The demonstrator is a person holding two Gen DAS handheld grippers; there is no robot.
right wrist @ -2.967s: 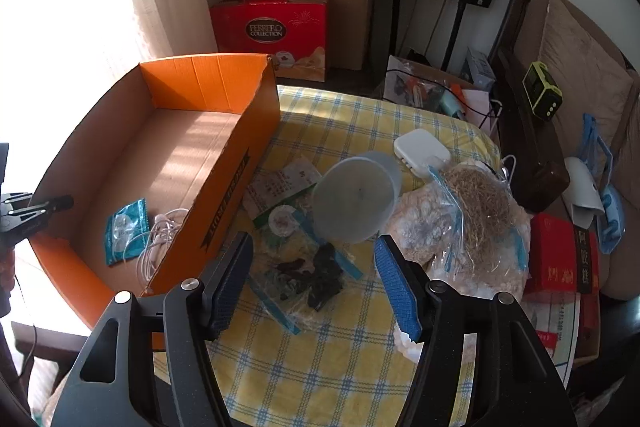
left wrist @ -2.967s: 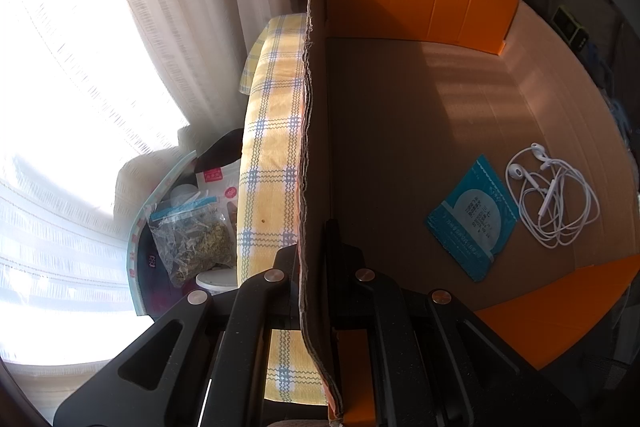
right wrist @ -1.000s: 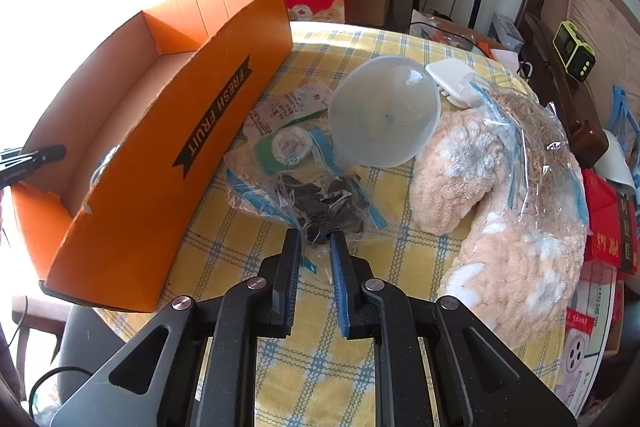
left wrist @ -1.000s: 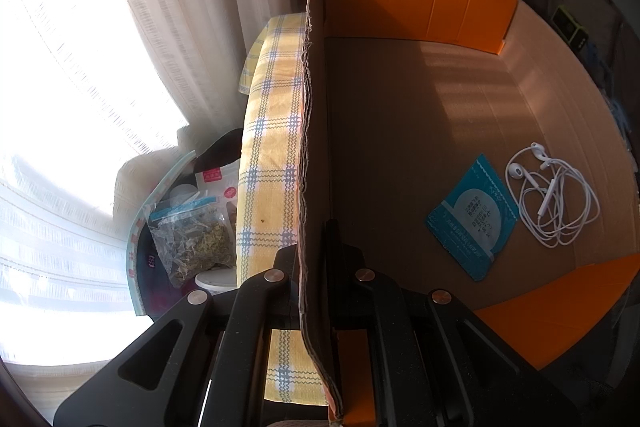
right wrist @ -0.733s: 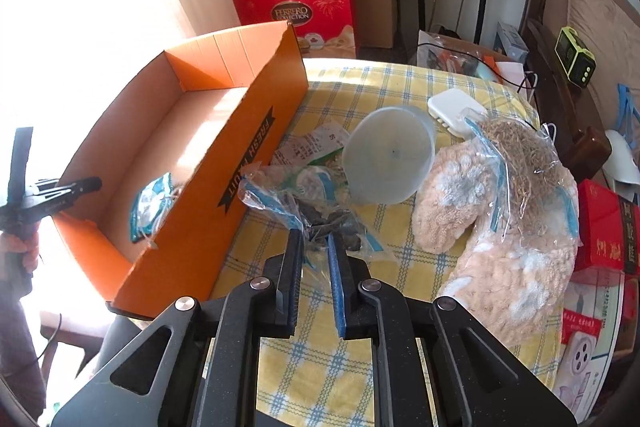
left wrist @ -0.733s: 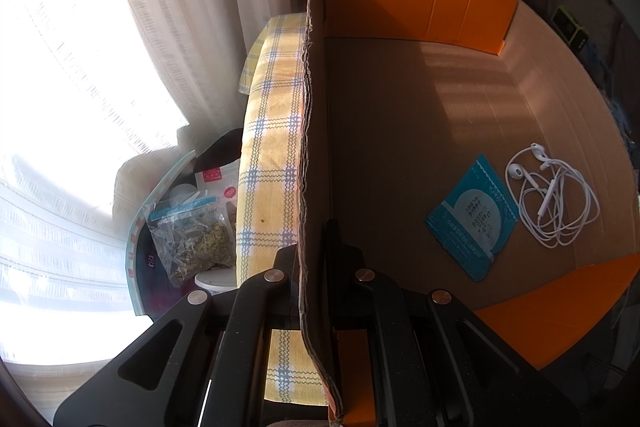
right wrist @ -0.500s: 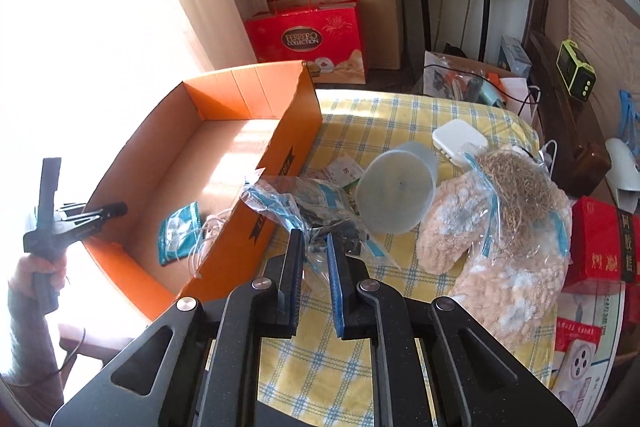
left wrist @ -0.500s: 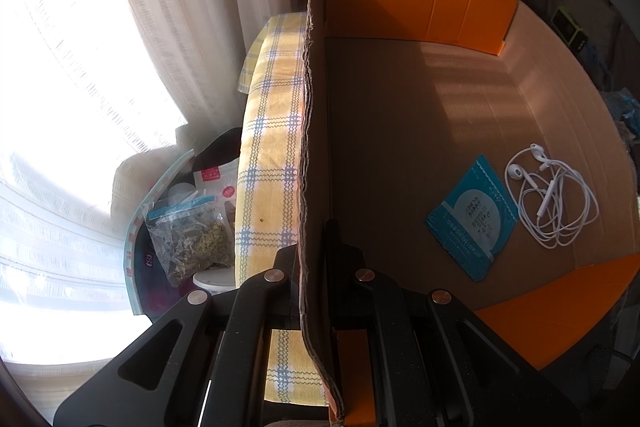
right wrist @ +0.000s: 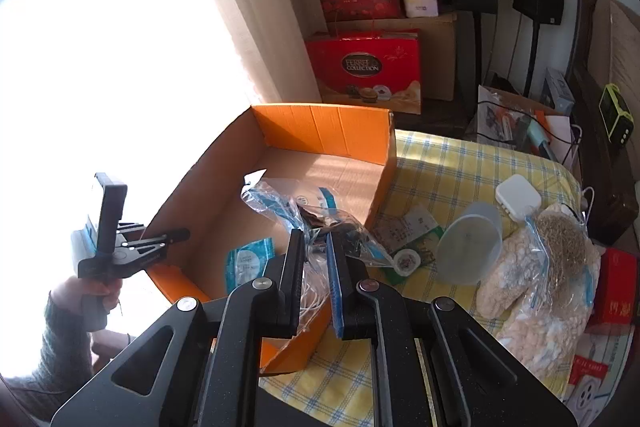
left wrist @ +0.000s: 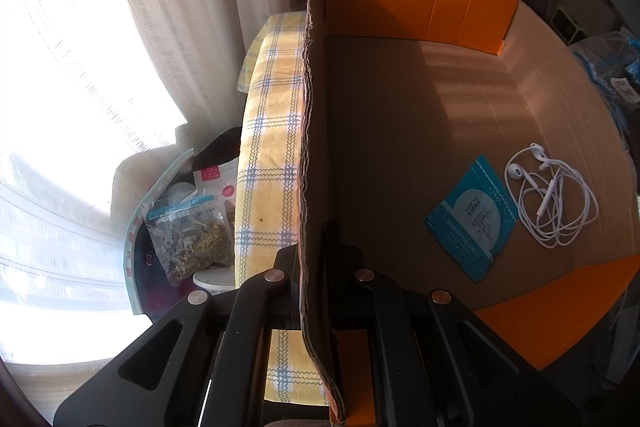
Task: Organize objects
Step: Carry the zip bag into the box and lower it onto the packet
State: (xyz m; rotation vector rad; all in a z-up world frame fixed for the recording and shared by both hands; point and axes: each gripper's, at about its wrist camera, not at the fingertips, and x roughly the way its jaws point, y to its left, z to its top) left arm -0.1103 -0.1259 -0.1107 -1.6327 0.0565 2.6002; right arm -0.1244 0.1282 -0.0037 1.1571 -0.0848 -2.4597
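— Two grippers busy. My left gripper (left wrist: 316, 267) is clamped on the box (left wrist: 420, 99), jaws pinched on its near wall, down by the corner.

— And the right?

— My right gripper (right wrist: 314, 259) is closed on a clear bag (right wrist: 296, 211) with blue zip strips and something dark inside. It hangs in the air over the box's near end, crumpled top sticking up (contents hard to make out from here).

— What's in the box?

— A teal packet (left wrist: 474, 217) flat on the floor, white earphones (left wrist: 550, 195) coiled just beside it, toward the right wall.

— On the table?

— On the checked cloth (right wrist: 452, 163) right of the box: a cup (right wrist: 468, 247) on its side, a white pad (right wrist: 518, 197) behind it, and big bags (right wrist: 540, 267) of pale stuff.
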